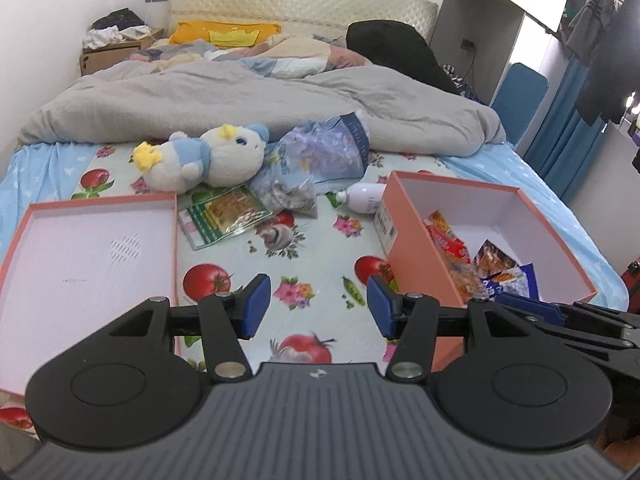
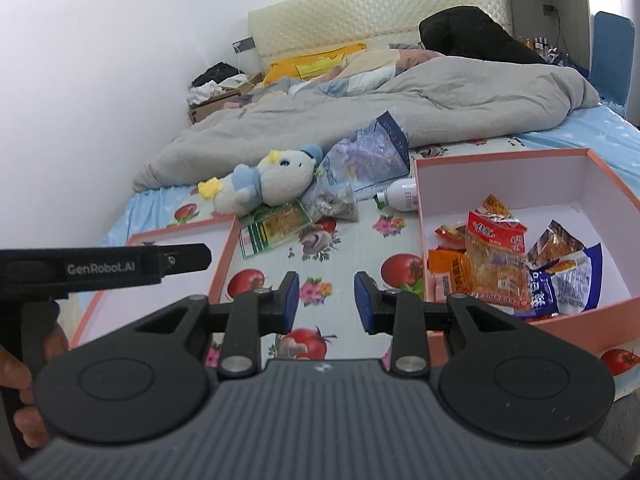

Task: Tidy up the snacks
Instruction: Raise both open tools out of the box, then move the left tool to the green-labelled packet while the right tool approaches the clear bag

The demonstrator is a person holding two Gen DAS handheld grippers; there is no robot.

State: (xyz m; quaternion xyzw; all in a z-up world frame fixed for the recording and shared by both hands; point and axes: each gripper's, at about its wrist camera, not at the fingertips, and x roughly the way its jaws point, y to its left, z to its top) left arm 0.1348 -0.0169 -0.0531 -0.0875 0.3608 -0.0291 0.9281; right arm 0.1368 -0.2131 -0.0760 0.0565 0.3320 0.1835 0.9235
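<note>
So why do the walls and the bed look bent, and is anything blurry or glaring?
Left wrist view: the fisheye lens curves the shelf unit and darkens the corners; a bright spot glares at the right edge. Right wrist view: the pink box rim bows, and the packets in it are sharp, but the person's hand at the left edge is dark and soft. Lighting is even, shadows faint.

The bed (image 1: 320, 240) wears a sheet printed with tomatoes and flowers. On it sit an open pink box (image 2: 520, 320) at the right and its shallow lid (image 1: 92, 256) at the left, well apart. Between them, further back, lie a green snack packet (image 1: 224, 216), a clear bag of dark bits (image 1: 292, 196), a bluish foil pouch (image 1: 324, 152), a white bottle (image 1: 364, 198) on its side and a plush toy (image 1: 204, 158). A rumpled grey duvet (image 1: 248, 100) covers the far half
</note>
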